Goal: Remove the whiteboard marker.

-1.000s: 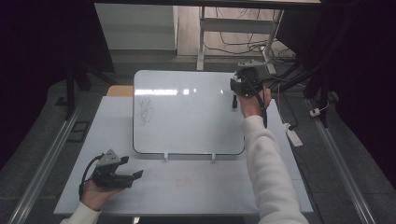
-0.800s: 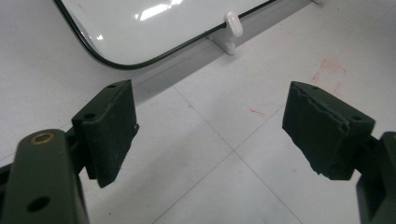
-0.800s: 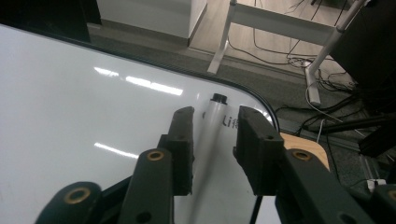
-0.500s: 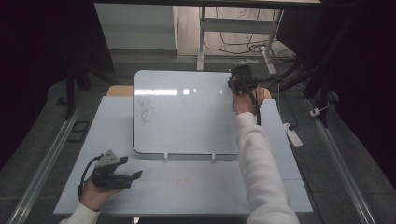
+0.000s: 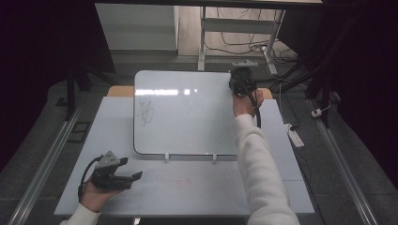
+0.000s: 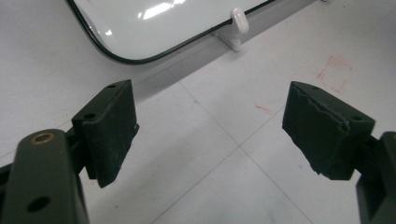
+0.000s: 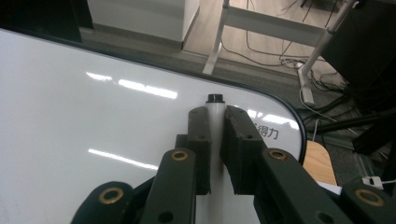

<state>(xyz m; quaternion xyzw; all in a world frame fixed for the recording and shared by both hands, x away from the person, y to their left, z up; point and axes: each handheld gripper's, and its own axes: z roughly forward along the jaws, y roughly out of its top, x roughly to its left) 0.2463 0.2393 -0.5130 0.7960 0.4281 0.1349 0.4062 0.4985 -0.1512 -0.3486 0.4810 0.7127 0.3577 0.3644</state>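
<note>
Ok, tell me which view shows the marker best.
The right gripper view: the white marker stands close up, clamped between the right gripper jaws, black end poking out above the whiteboard. In the high view the gripper and hand cover it. The left gripper view faces the table and the whiteboard's near corner.

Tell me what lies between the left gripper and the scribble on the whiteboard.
High view: bare table, then the whiteboard rim and blank board up to the scribble; nothing else from the left gripper.

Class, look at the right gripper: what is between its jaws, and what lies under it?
The right gripper has just closed on a white marker with a black end. Under it lies the whiteboard. The marker's lower part is hidden by the jaws.
</note>
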